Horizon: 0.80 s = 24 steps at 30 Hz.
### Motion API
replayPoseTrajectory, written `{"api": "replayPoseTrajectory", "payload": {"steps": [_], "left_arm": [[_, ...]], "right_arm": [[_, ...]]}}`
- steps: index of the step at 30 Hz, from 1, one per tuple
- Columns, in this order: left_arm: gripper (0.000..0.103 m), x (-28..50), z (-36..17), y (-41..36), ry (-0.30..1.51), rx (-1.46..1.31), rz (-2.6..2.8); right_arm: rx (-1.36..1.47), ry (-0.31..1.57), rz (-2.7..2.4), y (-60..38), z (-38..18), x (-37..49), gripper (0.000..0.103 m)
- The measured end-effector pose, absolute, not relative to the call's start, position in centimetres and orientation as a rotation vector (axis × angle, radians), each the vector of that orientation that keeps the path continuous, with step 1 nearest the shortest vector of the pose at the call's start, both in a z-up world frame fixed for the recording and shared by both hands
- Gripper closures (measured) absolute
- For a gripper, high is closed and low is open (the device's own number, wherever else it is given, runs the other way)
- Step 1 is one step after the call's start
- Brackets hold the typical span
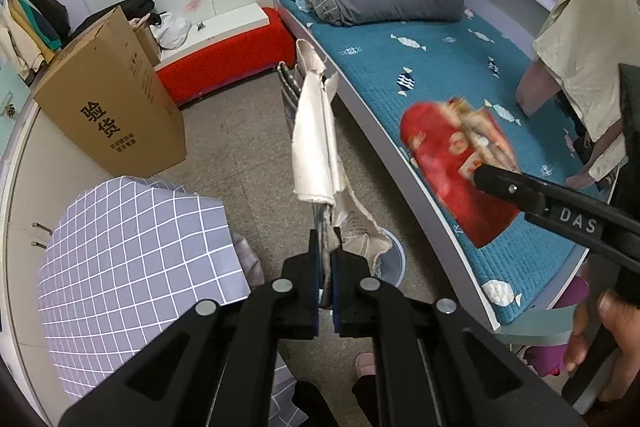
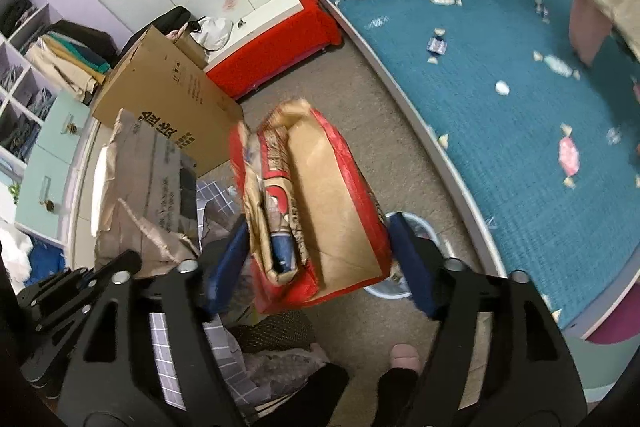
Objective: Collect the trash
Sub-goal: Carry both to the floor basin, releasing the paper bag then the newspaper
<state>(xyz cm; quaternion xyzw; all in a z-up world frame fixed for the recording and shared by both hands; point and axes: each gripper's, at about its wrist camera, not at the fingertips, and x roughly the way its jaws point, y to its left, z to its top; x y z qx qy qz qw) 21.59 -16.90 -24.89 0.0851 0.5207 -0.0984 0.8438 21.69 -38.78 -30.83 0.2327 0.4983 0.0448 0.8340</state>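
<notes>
Overhead, the left gripper (image 1: 326,259) has its fingers pressed together, pinching the bottom edge of a torn cardboard piece (image 1: 314,143) that stands up toward twelve o'clock. Right gripper (image 2: 320,247): fingers spread wide, a red-and-brown paper bag (image 2: 316,211) between the blue pads, blurred; contact unclear, a pale bin (image 2: 420,227) at four o'clock beneath it.

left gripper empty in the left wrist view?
No. The left gripper is shut on a torn white cardboard piece that sticks up from between its fingers.
</notes>
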Motion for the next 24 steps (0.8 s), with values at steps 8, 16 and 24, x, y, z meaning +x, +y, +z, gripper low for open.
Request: {"api": "replayPoseTrajectory", "payload": {"steps": [8,16,24], "left_arm": [[0.099,22.1,-25.4,-17.5,1.117,0.196,-0.218],[0.099,22.3,-25.3,-19.3,1.107,0.215,-0.255],[0.098,22.3,-25.1,-21.3,1.097,0.239,-0.291]], "right_arm": [[0.471,1.068,0.108,-38.4,-30.9,21.5,0.026],[0.467,1.033,0.099,-39.5,-29.3,20.9,0.026],[0.488,1.008,0.066,-41.4,-28.7,19.8,0.026]]}}
